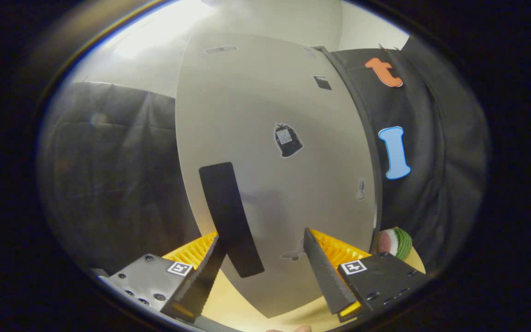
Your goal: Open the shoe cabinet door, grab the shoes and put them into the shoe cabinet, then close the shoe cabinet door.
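The white shoe cabinet door (274, 115) stands shut right in front of me, with a few small stickers on it. A long black handle strip (228, 207) runs down its left part. My gripper (262, 234) is open, its fingers close to the door's lower half. The left finger (201, 281) lies right beside the handle's lower end, which reaches into the gap between the fingers. The right finger (323, 272) is well apart from the handle, in front of bare door.
The cabinet stands on a pale wooden surface (247, 306). A toy watermelon slice (397, 243) lies at the cabinet's right foot, beyond the right finger. Black cloth walls (109, 175) hang on both sides of the cabinet.
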{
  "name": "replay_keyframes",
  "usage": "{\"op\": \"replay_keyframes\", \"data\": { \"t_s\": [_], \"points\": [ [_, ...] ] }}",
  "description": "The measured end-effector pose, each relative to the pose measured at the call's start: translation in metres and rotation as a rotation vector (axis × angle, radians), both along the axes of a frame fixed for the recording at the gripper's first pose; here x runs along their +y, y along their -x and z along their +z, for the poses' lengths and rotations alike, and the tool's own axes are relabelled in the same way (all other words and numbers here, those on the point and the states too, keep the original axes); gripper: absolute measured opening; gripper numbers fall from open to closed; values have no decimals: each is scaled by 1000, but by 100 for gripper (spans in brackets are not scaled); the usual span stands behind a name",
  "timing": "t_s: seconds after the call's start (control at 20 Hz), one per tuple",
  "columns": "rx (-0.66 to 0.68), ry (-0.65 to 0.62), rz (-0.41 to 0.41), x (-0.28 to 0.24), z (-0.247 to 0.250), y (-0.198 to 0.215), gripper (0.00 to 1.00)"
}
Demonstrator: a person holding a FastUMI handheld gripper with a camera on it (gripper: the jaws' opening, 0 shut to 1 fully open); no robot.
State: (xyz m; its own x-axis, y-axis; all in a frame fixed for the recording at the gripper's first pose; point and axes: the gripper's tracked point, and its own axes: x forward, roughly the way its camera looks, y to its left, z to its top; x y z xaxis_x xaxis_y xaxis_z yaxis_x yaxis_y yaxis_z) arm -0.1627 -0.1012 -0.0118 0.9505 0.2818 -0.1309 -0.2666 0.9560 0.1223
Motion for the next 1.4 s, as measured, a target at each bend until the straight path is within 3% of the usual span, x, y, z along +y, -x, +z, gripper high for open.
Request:
{"op": "replay_keyframes", "data": {
  "t_s": [0.95, 1.4],
  "points": [
    [-91, 104, -130, 72, -15, -95, 100],
    [-96, 82, -223, 86, -24, -130, 100]
  ]
}}
